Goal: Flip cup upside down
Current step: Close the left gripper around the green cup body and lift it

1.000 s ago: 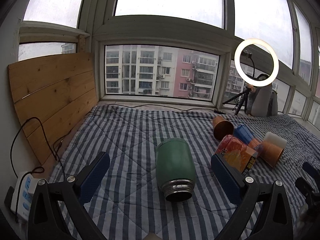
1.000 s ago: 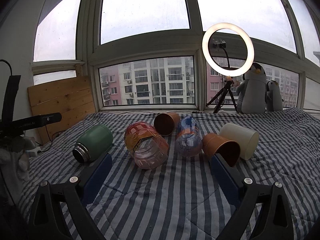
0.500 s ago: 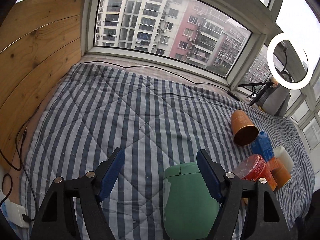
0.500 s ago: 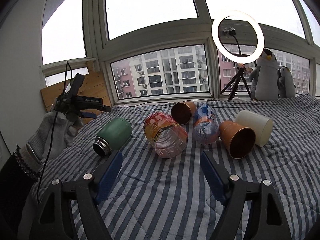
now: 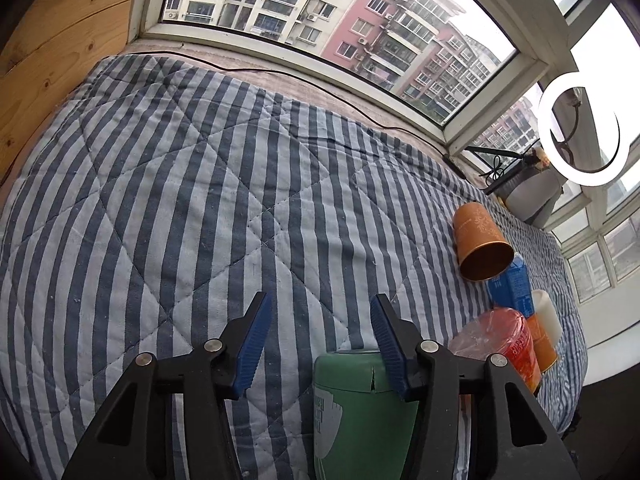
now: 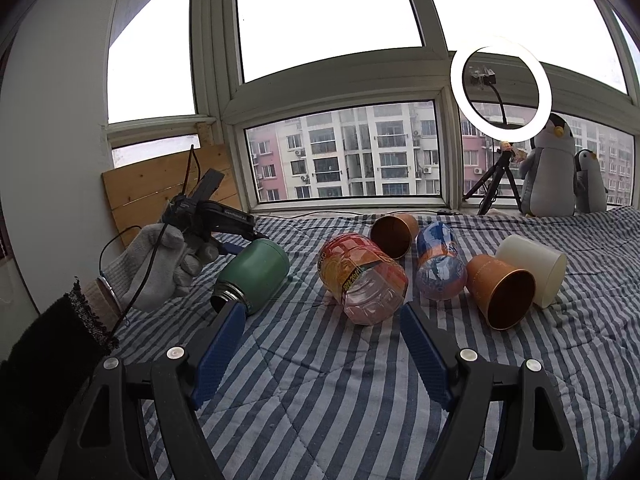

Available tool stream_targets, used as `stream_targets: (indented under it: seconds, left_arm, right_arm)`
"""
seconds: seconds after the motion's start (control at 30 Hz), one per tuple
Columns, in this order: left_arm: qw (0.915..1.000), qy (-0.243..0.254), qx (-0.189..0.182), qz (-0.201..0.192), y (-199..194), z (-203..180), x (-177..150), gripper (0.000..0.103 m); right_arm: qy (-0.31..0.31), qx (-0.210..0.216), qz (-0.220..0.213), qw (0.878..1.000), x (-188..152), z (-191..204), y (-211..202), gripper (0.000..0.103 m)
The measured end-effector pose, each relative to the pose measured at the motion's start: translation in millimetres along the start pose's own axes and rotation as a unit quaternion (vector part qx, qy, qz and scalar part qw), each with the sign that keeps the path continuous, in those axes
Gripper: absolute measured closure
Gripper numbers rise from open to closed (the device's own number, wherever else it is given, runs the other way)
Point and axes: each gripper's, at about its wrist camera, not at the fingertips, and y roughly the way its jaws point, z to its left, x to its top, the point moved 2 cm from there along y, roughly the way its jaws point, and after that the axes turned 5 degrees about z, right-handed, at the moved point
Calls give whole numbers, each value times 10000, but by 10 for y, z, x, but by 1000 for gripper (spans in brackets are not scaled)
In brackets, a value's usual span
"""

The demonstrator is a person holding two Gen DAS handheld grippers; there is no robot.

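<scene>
The green cup (image 6: 253, 274) lies on its side on the striped blanket (image 5: 200, 200), with its metal mouth turned toward the right wrist camera. The left gripper (image 5: 320, 344) is over the closed end of the cup. Its two blue fingers (image 5: 253, 344) stand apart; the right one is in front of the cup's edge, the left one is over bare blanket, so they do not hold the cup (whether one finger touches it, I cannot tell). In the right wrist view a gloved hand (image 6: 160, 264) holds this gripper just beside the cup.

The right gripper (image 6: 320, 354) hovers low above the blanket with its fingers wide and nothing between them. Behind it lie a red plastic bottle (image 6: 362, 278), a blue bottle (image 6: 440, 266), two orange cups (image 6: 500, 296) and a white cup (image 6: 534, 270), all on their sides. A ring light (image 6: 501, 94) stands at the window.
</scene>
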Motion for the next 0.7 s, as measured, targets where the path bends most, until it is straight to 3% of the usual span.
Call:
stream_targets:
  seconds: [0.43,0.7]
  left_arm:
    - [9995,304,-46,-9,-336,51,-399,50]
    - [9980,544,-303,112,-390,-108,-879,50]
  right_arm:
    - [33,87,-7,10000,7,55,-62,26]
    - [72,-9,3,10000,20,-49,-64,26]
